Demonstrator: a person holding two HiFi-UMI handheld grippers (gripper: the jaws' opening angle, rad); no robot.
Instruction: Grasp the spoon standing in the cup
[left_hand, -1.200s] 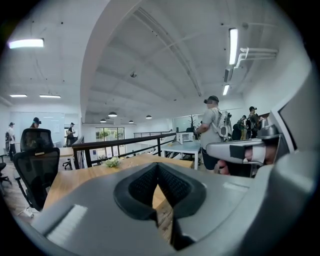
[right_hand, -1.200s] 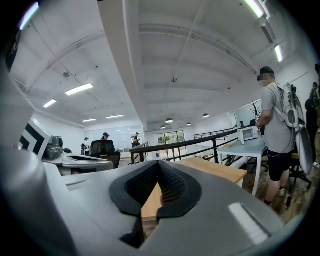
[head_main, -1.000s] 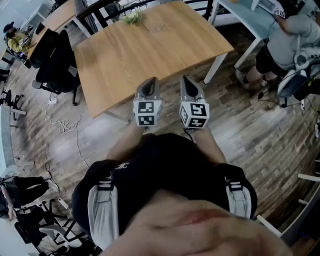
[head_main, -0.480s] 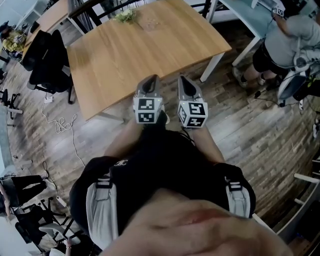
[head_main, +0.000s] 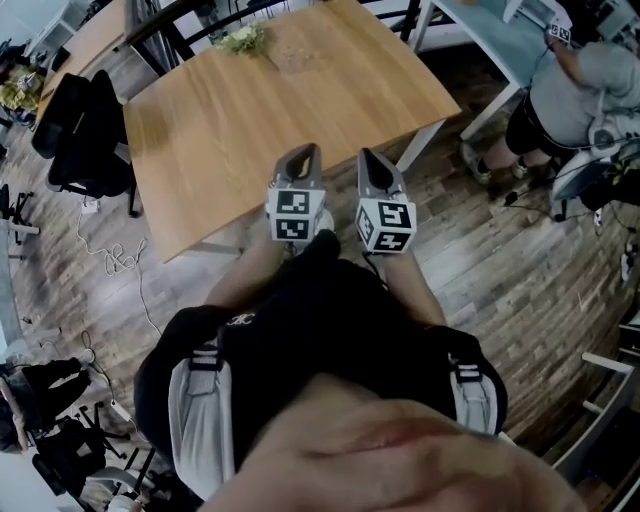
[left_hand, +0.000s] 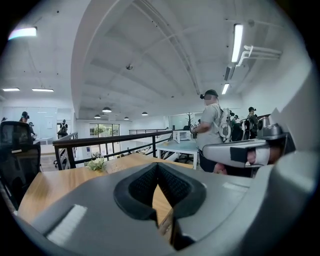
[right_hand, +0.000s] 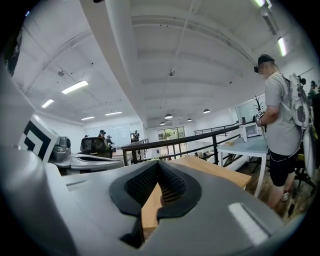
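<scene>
A wooden table stands ahead of me. At its far edge, beside a small bunch of flowers, sits a faint clear thing that may be the cup; no spoon can be made out. The left gripper view shows the same clear shape next to the flowers. My left gripper and right gripper are held side by side at the table's near edge, far from the cup. The jaws of the left gripper and the right gripper meet at their tips and hold nothing.
Black office chairs stand left of the table. A white desk and a seated person are at the right. A cable lies on the wood floor. A black railing runs behind the table, and a person stands nearby.
The table has drifted nearer and leftward in the head view as I step toward it. Both grippers keep their place before my body, still shut.
</scene>
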